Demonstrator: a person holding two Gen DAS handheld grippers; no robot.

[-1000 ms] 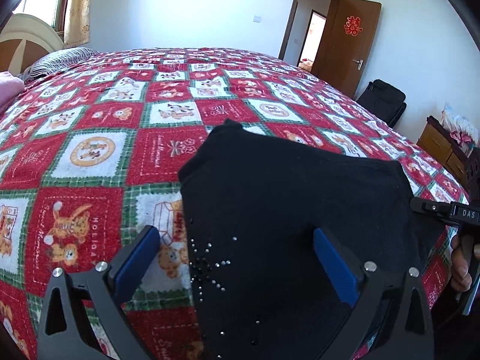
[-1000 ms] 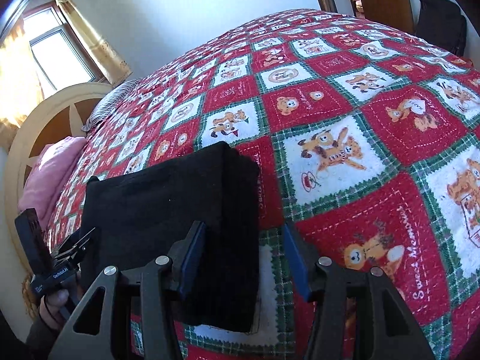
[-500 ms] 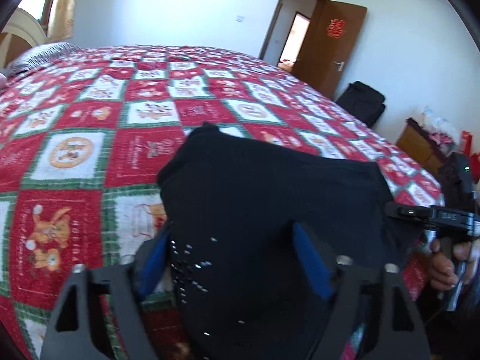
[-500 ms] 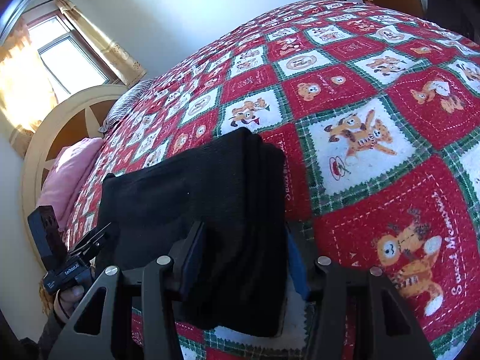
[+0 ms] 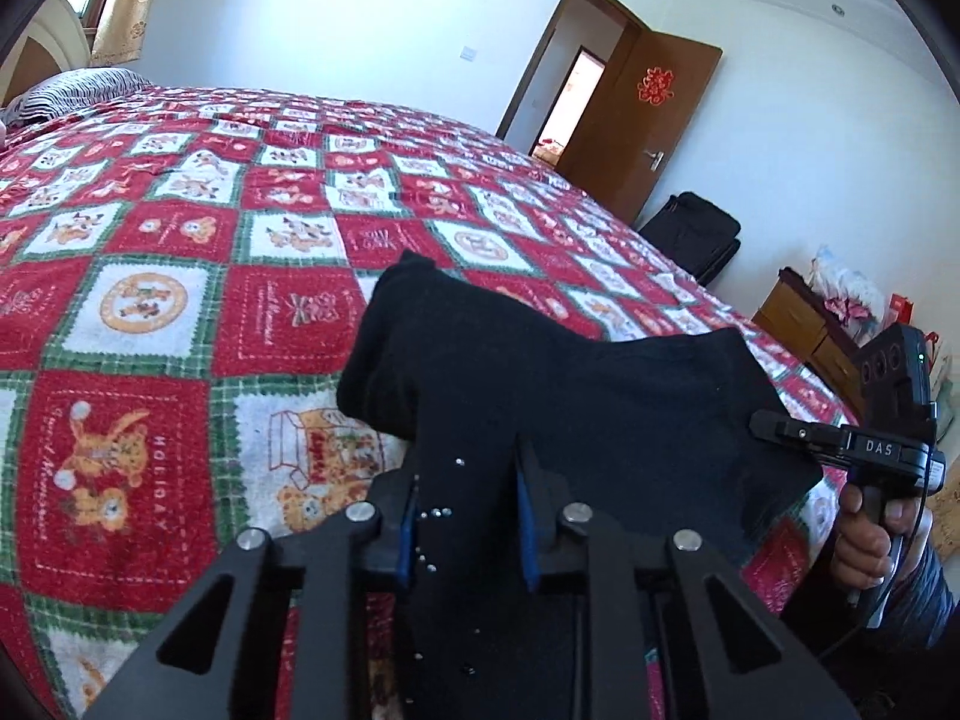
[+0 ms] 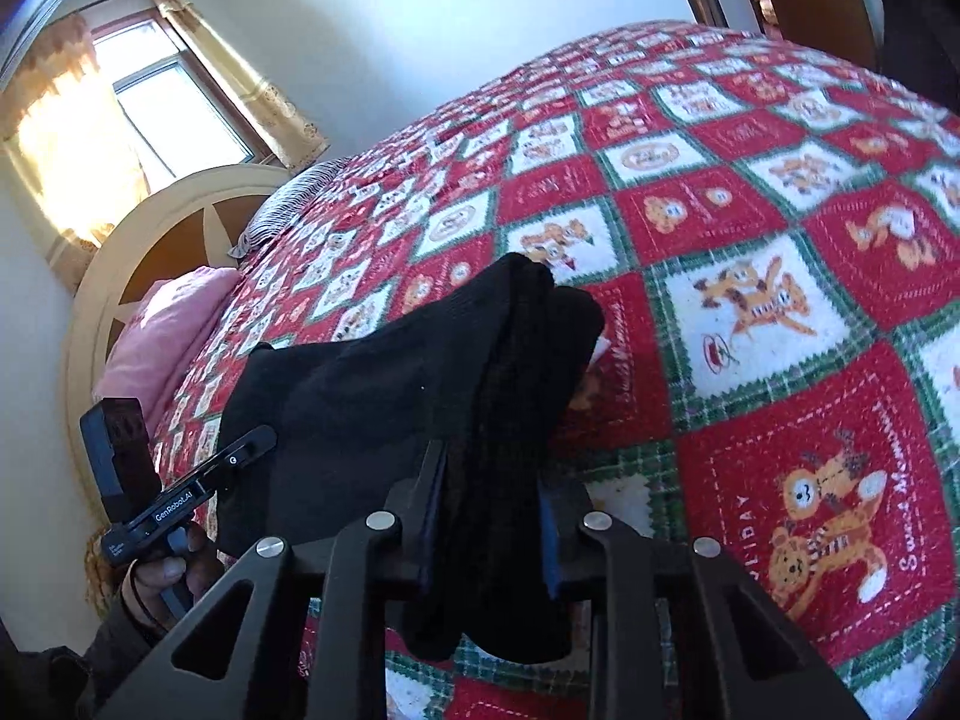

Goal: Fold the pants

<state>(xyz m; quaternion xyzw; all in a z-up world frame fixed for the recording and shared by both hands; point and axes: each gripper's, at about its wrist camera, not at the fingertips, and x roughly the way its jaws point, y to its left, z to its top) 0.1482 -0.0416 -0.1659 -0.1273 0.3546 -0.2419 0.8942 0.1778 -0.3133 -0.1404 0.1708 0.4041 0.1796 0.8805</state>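
Observation:
The black pants are folded into a thick bundle with small rhinestones near my left gripper. My left gripper is shut on the near left edge of the pants. My right gripper is shut on the near right edge of the pants. Both ends are lifted off the red patchwork bedspread, and the far edge of the bundle hangs just above it. The right gripper's body shows in the left wrist view, and the left gripper's body shows in the right wrist view.
The bedspread covers a wide bed. A pink pillow and a striped pillow lie by the round headboard. A black suitcase, a wooden drawer unit and an open brown door stand past the bed's right side.
Both grippers were open around the pants' near edges a second ago. They have closed on the fabric and lifted the bundle's near side off the bedspread.

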